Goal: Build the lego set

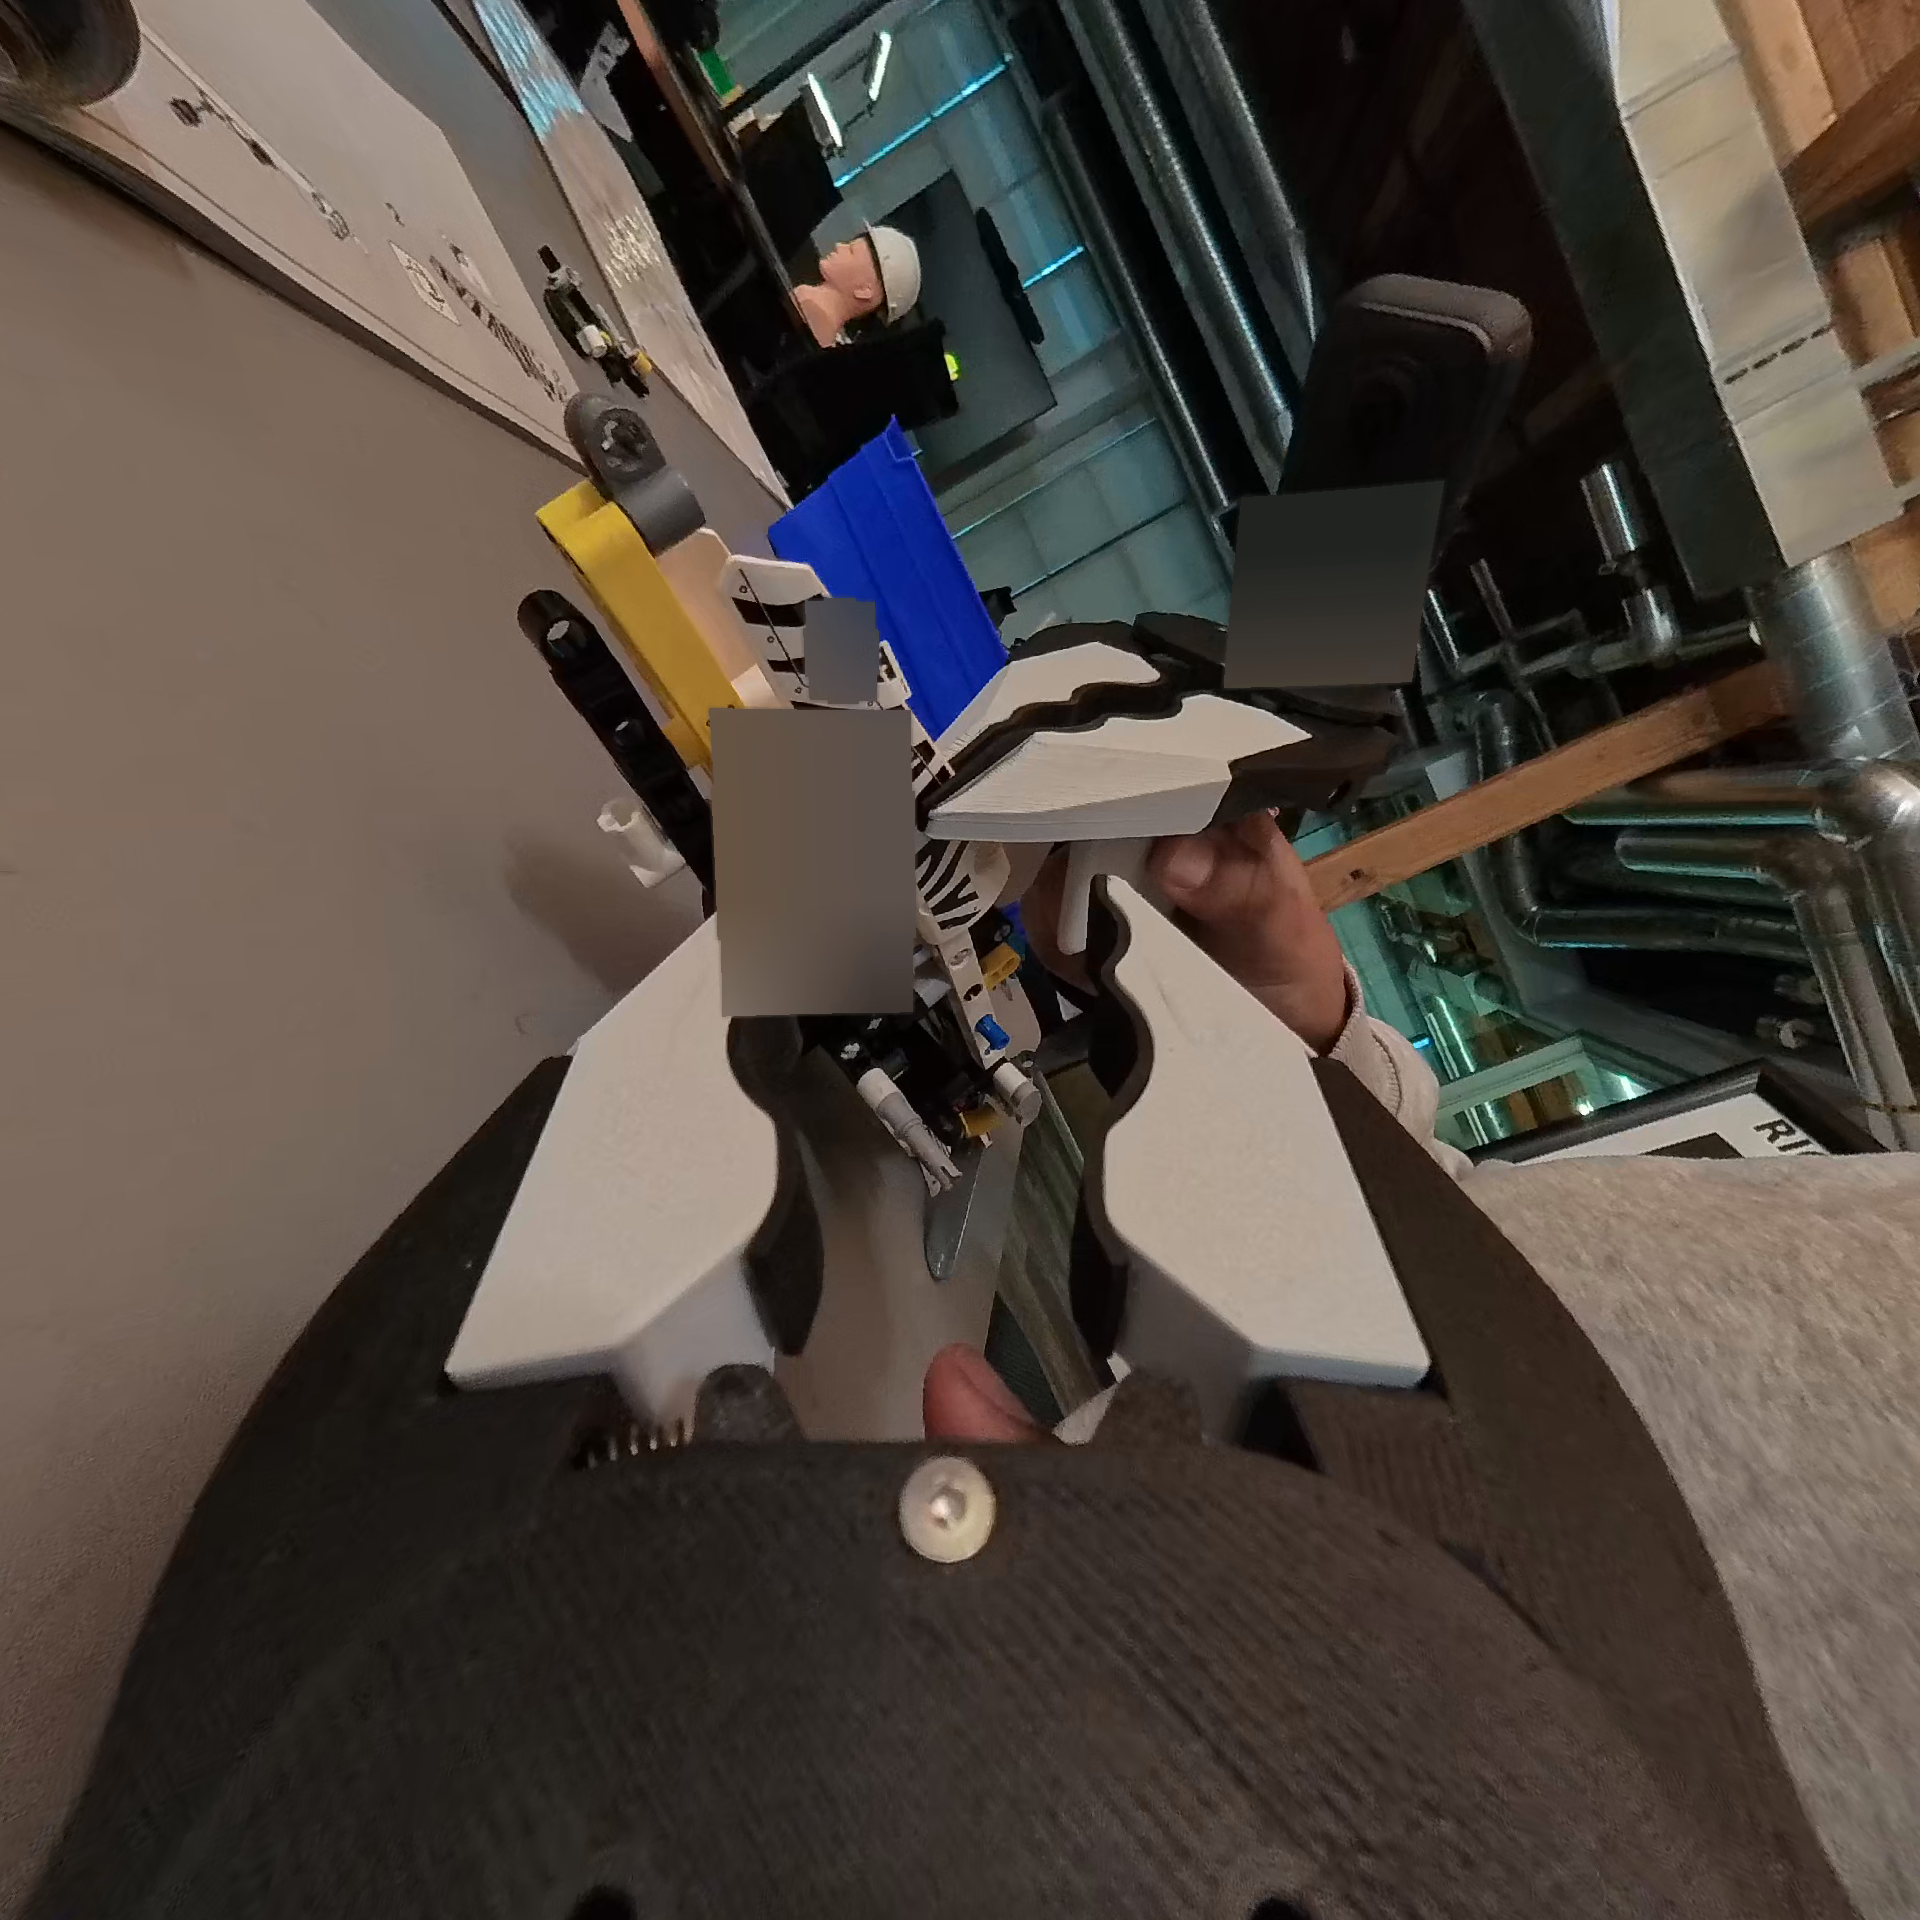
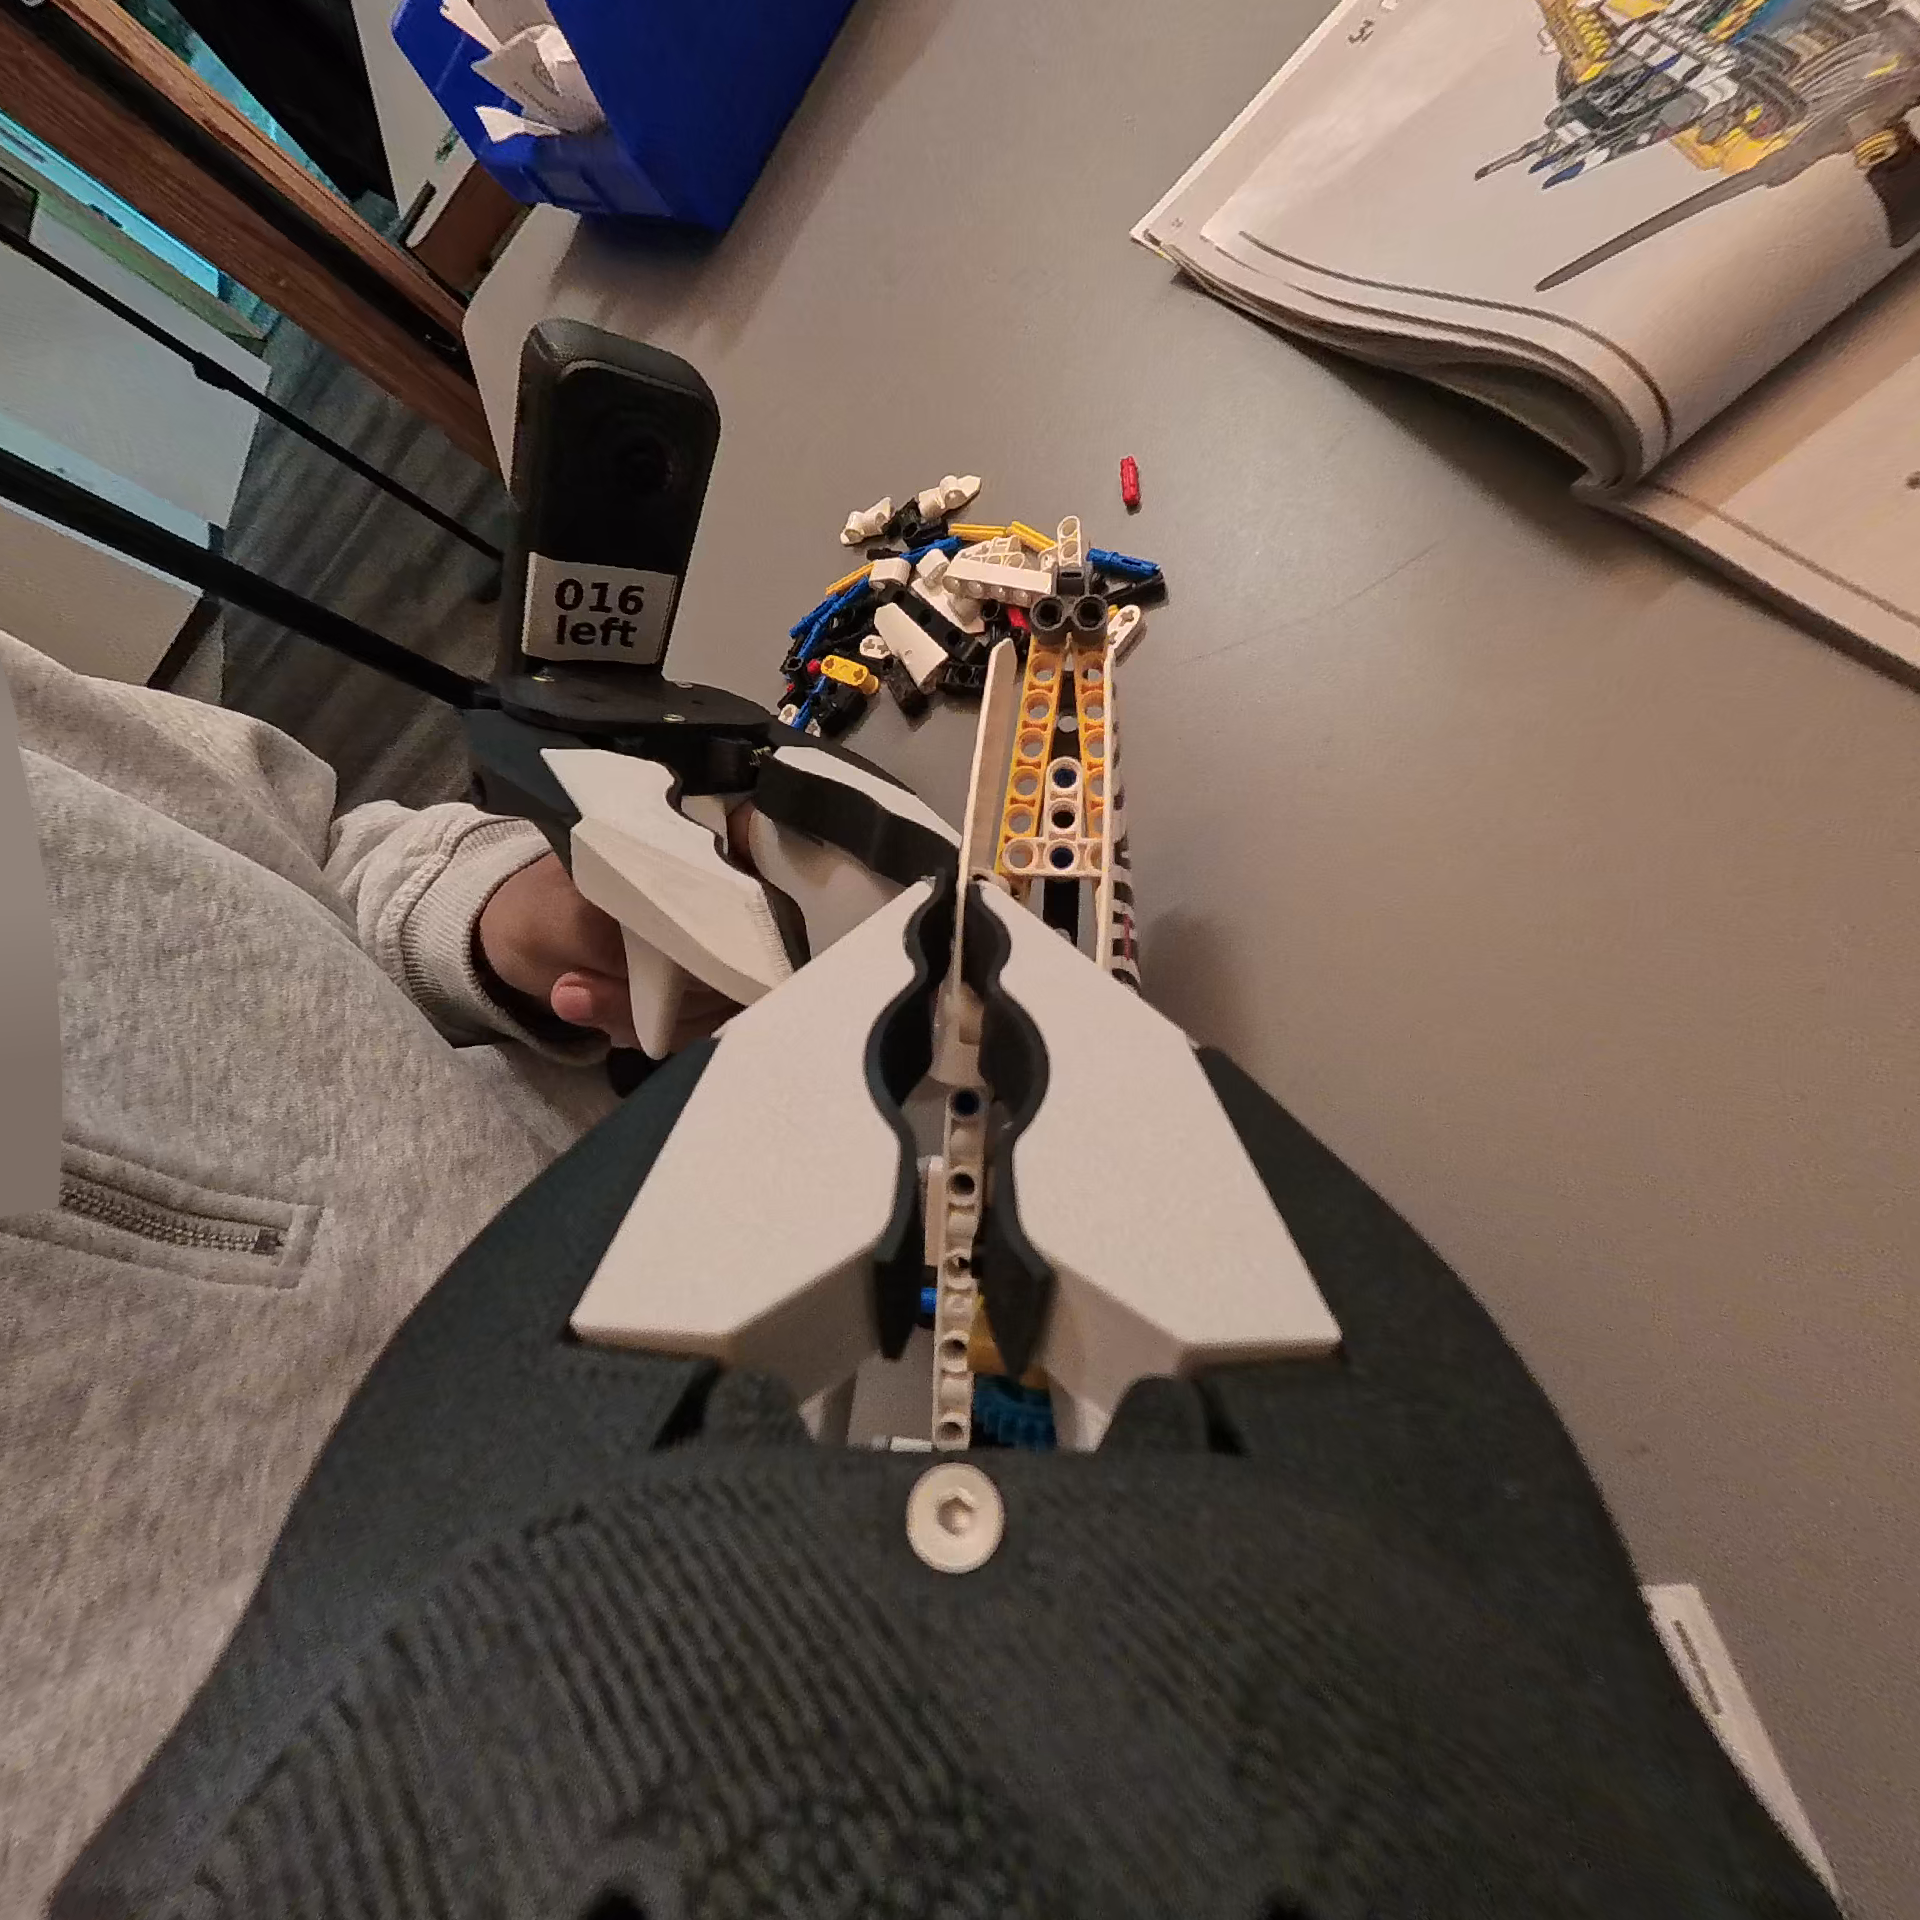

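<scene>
We find the right gripper [image 2: 961,914] pinching the lego assembly [image 2: 1060,769] above the table [image 2: 1507,935]; left gripper [image 1: 914,997] spread beside it. Mid-build, we judge; next needs a piece from the loose pile [image 2: 935,613]

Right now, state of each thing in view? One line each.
Right tongs: shut on the lego assembly, white beam between the fingers.
Left tongs: open, fingers either side of the model, not gripping.
Lego assembly: partly built, held off the table, yellow end pointing away.
Loose lego pieces: piled on the table, unused.
Red pin: lying alone beside the pile.
Instruction booklet: open, flat.
Blue bin: on the table, paper inside.
</scene>
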Available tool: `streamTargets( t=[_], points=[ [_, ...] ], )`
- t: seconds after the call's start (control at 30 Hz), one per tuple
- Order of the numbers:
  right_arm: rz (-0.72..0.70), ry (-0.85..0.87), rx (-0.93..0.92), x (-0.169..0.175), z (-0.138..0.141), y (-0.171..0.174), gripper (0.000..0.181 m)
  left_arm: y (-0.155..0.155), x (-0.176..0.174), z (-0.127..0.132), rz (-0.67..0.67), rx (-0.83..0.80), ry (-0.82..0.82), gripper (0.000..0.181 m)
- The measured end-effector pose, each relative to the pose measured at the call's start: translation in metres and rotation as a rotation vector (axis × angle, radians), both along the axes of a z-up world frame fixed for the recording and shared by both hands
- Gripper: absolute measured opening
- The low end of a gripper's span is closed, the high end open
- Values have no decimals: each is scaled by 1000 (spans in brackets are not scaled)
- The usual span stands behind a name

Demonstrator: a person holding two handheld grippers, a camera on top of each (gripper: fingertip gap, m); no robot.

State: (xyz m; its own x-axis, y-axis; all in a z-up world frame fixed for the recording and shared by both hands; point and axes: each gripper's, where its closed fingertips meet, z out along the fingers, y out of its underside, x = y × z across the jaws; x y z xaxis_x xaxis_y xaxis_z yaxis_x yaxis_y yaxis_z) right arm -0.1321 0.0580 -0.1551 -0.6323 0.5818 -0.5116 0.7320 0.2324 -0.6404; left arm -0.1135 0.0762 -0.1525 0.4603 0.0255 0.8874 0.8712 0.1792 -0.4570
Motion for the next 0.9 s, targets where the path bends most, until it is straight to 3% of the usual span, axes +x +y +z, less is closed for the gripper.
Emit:
streamTargets(
  t=[0.3, 0.43, 0.67, 0.9],
  points=[
    [12, 73, 112, -4, 0, 2, 1, 0, -2, 3, -12, 30, -13, 59],
    [29, 75, 201, -4, -5, 8, 18, -1, -1, 6, -15, 52, -6, 60],
    [52, 40, 180, 3, 2, 8, 22, 0, 0, 6, -28, 56, -11, 63],
    [92, 4, 238, 5, -2, 14, 4, 0, 1, 6, -40, 59, -13, 63]
  ],
)
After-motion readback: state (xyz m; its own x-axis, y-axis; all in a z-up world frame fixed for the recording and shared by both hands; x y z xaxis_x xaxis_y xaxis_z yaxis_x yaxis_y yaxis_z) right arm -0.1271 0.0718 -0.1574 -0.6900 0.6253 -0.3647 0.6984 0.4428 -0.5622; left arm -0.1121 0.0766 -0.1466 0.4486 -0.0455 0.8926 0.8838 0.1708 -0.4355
